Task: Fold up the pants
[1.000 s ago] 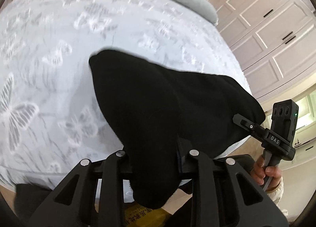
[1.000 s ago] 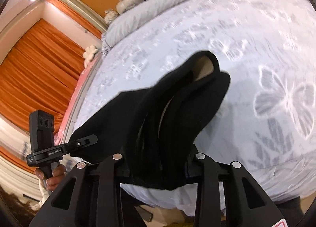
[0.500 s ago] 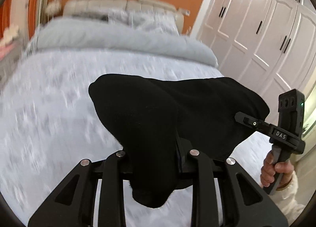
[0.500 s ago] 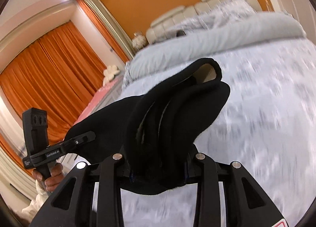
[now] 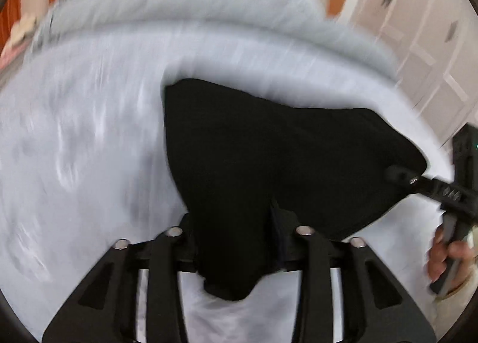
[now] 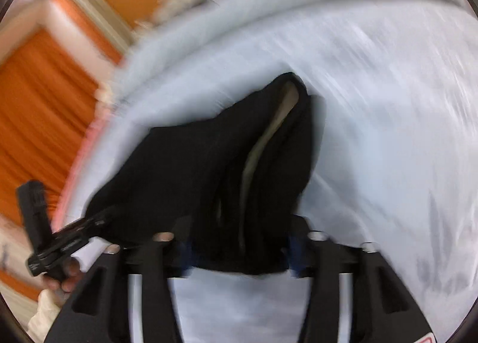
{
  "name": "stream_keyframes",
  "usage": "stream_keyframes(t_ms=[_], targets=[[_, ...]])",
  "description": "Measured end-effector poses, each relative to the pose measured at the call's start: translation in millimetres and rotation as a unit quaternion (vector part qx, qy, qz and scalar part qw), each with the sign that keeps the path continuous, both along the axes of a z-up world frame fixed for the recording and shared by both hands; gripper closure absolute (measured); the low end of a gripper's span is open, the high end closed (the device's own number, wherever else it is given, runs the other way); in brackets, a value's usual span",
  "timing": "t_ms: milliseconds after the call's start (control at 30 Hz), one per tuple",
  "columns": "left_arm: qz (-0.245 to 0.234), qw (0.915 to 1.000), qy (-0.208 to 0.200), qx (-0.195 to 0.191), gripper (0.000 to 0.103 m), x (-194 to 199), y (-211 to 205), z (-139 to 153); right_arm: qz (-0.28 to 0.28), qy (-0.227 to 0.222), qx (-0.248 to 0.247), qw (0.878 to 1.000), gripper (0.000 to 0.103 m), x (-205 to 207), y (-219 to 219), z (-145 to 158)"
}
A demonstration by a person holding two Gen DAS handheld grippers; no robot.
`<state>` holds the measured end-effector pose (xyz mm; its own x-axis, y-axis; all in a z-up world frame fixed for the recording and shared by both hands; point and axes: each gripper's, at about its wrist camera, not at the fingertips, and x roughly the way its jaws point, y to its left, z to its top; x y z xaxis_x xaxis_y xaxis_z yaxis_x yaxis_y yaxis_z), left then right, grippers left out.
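The black pants (image 5: 269, 158) hang stretched between my two grippers above the bed. My left gripper (image 5: 236, 241) is shut on one bunched end of the pants. My right gripper (image 6: 239, 247) is shut on the other end, where folded layers and a pale inner lining (image 6: 263, 140) show. Each gripper appears in the other's view: the right one (image 5: 418, 181) at the pants' far right corner, the left one (image 6: 74, 232) at the far left corner. The fingertips are hidden by cloth. Both views are blurred by motion.
The bed (image 5: 74, 134) with its pale grey patterned cover lies under the pants. A grey duvet roll (image 5: 209, 23) and headboard lie at the far end. White wardrobe doors (image 5: 424, 38) stand on the right, orange curtains (image 6: 38, 98) on the left.
Both grippers have swung forward and down over the bed with the pants held between them. The views tilted from the headboard and walls back toward the bedcover.
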<state>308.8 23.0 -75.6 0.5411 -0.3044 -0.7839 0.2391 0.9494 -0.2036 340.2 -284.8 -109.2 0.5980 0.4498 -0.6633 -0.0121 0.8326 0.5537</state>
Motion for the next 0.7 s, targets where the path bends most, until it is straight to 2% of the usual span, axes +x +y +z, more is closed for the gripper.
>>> stream_keyframes(t_ms=[67, 100, 200, 233, 300, 333, 367, 400, 433, 467, 500, 533, 567, 600, 700], targets=[[0.003, 0.9991, -0.032, -0.027, 0.051, -17.5, 21.7, 3.1, -0.03, -0.023, -0.032, 0.999, 0.031, -19.9, -16.4, 15.0], [0.011, 0.9985, -0.042, -0.033, 0.051, -27.6, 35.5, 13.6, -0.044, -0.046, -0.062, 0.996, 0.033, -29.0, -20.5, 34.1], [0.039, 0.9953, -0.078, -0.042, 0.053, -39.1, 57.1, 58.4, -0.017, -0.1, -0.085, 0.991, 0.073, -36.1, -3.1, 80.0], [0.048, 0.9941, -0.089, -0.041, 0.053, -36.3, 56.5, 74.7, 0.0, -0.113, -0.091, 0.989, 0.078, -32.2, 12.4, 95.1], [0.054, 0.9911, -0.101, -0.066, 0.051, -25.9, 47.3, 98.1, 0.022, -0.125, -0.085, 0.988, 0.078, -18.8, 32.9, 103.2], [0.051, 0.9904, -0.104, -0.077, 0.044, -18.1, 39.6, 103.7, 0.031, -0.12, -0.091, 0.988, 0.078, -7.7, 45.9, 99.8], [0.051, 0.9903, -0.102, -0.079, 0.035, -10.1, 30.3, 103.6, 0.033, -0.109, -0.106, 0.988, 0.078, 5.9, 54.7, 90.8], [0.056, 0.9913, -0.091, -0.076, 0.034, 4.4, 17.1, 96.1, 0.03, -0.092, -0.123, 0.988, 0.078, 18.3, 59.7, 78.1], [0.054, 0.9927, -0.076, -0.076, 0.034, 13.5, 7.8, 85.3, 0.015, -0.056, -0.148, 0.987, 0.082, 32.4, 56.6, 52.1], [0.048, 0.9953, -0.052, -0.066, 0.034, 24.8, -3.3, 64.4, 0.001, -0.029, -0.158, 0.987, 0.093, 42.4, 46.8, 29.5], [0.055, 0.9976, -0.025, -0.034, 0.04, 34.6, -12.6, 38.2, -0.009, -0.028, -0.116, 0.993, 0.103, 43.7, 24.1, 8.6], [0.054, 0.9984, -0.014, -0.005, 0.047, 38.4, -18.0, 17.2, -0.018, -0.033, -0.076, 0.996, 0.103, 40.2, 8.1, 6.2], [0.051, 0.9984, -0.021, 0.014, 0.044, 37.5, -20.4, 7.7, -0.022, -0.028, -0.058, 0.998, 0.103, 38.7, 0.6, 6.0], [0.038, 0.9974, -0.054, 0.027, 0.044, 31.3, -21.6, 4.1, -0.028, -0.023, -0.061, 0.998, 0.103, 36.8, -2.4, 7.9], [0.033, 0.9962, -0.06, 0.053, 0.045, 24.4, -25.9, 15.8, -0.041, -0.011, -0.15, 0.988, 0.103, 23.8, 10.0, 28.4]])
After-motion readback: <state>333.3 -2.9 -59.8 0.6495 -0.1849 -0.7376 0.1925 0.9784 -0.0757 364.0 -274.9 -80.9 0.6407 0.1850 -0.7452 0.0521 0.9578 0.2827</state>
